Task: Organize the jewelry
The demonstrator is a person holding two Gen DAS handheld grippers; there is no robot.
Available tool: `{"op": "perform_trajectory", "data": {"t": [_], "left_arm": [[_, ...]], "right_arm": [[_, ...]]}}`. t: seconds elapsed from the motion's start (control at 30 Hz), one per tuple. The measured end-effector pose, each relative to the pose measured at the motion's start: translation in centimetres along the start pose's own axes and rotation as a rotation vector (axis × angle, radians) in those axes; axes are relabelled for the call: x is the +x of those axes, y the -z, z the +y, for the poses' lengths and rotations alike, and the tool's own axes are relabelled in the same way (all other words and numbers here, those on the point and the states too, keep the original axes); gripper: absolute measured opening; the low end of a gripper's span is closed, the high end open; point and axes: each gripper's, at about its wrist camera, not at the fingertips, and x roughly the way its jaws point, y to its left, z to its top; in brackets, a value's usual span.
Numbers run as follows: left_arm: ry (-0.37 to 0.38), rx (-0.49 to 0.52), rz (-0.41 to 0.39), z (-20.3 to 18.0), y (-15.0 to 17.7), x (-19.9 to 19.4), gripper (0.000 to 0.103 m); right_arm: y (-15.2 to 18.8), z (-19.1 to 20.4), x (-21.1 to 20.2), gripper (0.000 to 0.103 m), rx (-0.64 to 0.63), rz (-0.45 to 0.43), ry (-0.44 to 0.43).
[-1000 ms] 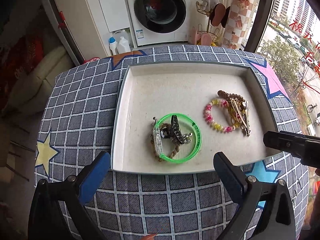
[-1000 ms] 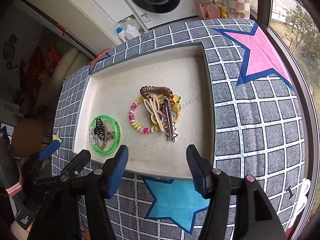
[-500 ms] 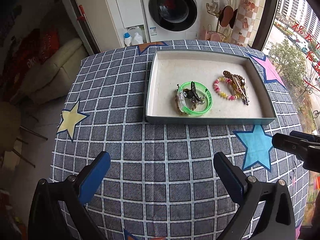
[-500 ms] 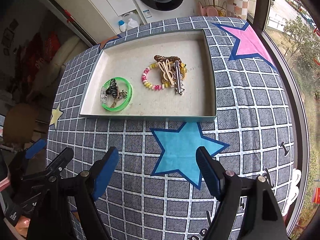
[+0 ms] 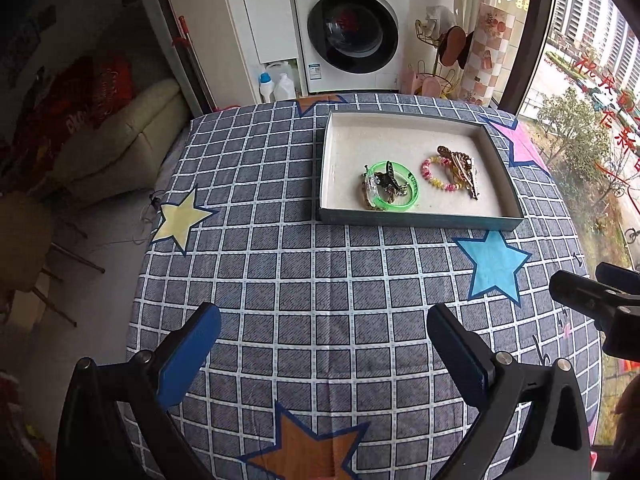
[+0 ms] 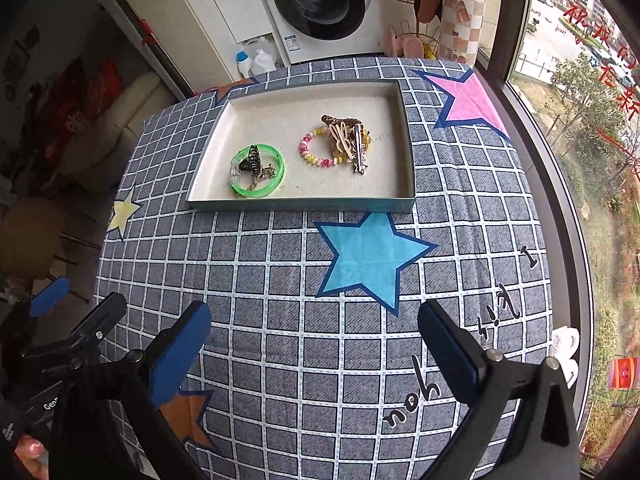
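A shallow grey tray point(image 5: 416, 222) point(image 6: 304, 205) lies on the far part of the checked tablecloth. Inside it a green bangle point(image 5: 412, 188) point(image 6: 280, 168) rings a dark claw clip point(image 5: 387, 182) point(image 6: 253, 157) and a clear clip. To its right a pink and yellow bead bracelet point(image 5: 432, 178) point(image 6: 312, 158) lies against a heap of hair ties and a metal clip point(image 5: 460, 168) point(image 6: 352, 138). My left gripper point(image 5: 322, 344) is open and empty, well back from the tray. My right gripper point(image 6: 314, 340) is open and empty, also near the front.
The tablecloth point(image 5: 320, 272) has coloured stars, a blue one point(image 6: 372, 256) in front of the tray. A washing machine point(image 5: 352, 28), bottles and a rack stand beyond the table. A window runs along the right and a sofa point(image 5: 120, 136) sits to the left.
Both grippers have pulled back and up from the tray toward the table's near side. The tray looks smaller and farther now. The jewelry has not moved.
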Motion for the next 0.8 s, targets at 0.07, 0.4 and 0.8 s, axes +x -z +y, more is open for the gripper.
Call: {"op": "perform_trajectory", "data": {"t": [0.07,0.4,0.8], "left_arm": [[0.006,-0.001,-0.008,0.2,0.3,-1.0,0.103],[0.000,0.017,-0.098,1.2,1.4,-6.0,0.103],[0.005,0.010,-0.178,2.9,1.7,-10.3,0.103]], "right_arm": [[0.3,0.4,-1.1,0.103,-0.003,-0.019,0.015],[2.5,2.7,-6.5,0.103,-0.057,-0.131,0.084],[3.7,4.7,-11.8,0.103,-0.088,-0.274,0.144]]}}
